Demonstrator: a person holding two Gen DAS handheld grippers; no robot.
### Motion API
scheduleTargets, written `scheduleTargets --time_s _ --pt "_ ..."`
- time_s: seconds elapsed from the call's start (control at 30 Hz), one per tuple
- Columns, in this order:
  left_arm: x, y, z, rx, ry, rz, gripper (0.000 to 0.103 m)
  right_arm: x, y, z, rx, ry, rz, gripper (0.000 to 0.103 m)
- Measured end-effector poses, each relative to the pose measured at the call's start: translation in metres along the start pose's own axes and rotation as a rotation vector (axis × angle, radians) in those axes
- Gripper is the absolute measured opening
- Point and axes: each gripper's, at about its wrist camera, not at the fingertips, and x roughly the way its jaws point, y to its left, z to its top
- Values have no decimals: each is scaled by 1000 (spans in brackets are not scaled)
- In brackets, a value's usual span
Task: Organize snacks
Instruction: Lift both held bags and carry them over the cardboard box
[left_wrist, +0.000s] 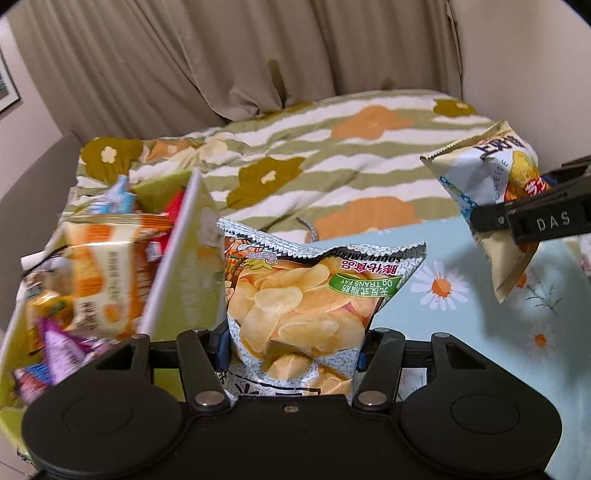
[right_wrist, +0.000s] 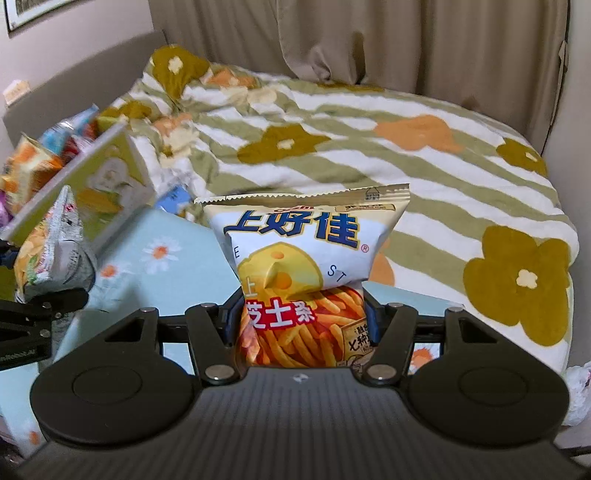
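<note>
My left gripper (left_wrist: 295, 343) is shut on a silver bag of potato chips (left_wrist: 310, 295), held upright above the light blue daisy cloth (left_wrist: 436, 317). To its left stands a yellow-green box (left_wrist: 181, 258) stuffed with several snack packets (left_wrist: 99, 266). My right gripper (right_wrist: 301, 317) is shut on a cream bag of cheese sticks (right_wrist: 306, 254), squeezed at its lower half. That cheese bag (left_wrist: 491, 192) and right gripper (left_wrist: 532, 221) show at the right of the left wrist view. The chip bag (right_wrist: 55, 254) and box (right_wrist: 99, 184) appear at the left of the right wrist view.
A bed with a green-striped flowered blanket (right_wrist: 369, 147) lies behind the cloth-covered surface. Beige curtains (left_wrist: 221, 55) hang beyond it. A grey headboard (right_wrist: 74, 74) and a framed picture (right_wrist: 29, 11) are at the left.
</note>
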Motion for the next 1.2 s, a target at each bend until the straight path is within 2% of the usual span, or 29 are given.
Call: scheduleTargets --time_s 0.17,0.4,0.57,0.67,0.9,1.07,1.2 --pt "-40 25 -11 -43 -36 27 61 -36 30 4 6 -43 43 75" --pt "-85 60 -27 -145 -70 -46 61 -73 81 14 4 -92 76 75" --pt "-115 74 -31 -102 -148 -90 61 -92 118 23 -7 -134 60 75" --pt "-126 95 -29 -90 -189 -90 61 -102 139 29 7 -156 38 75" --pt "-128 170 -22 -124 -228 -22 61 -115 192 54 21 -201 13 75" --pt "-113 220 -19 -153 -206 27 61 -106 232 71 22 -206 26 75" --pt "-91 251 -15 -147 -189 35 62 -92 261 83 33 -201 33 75"
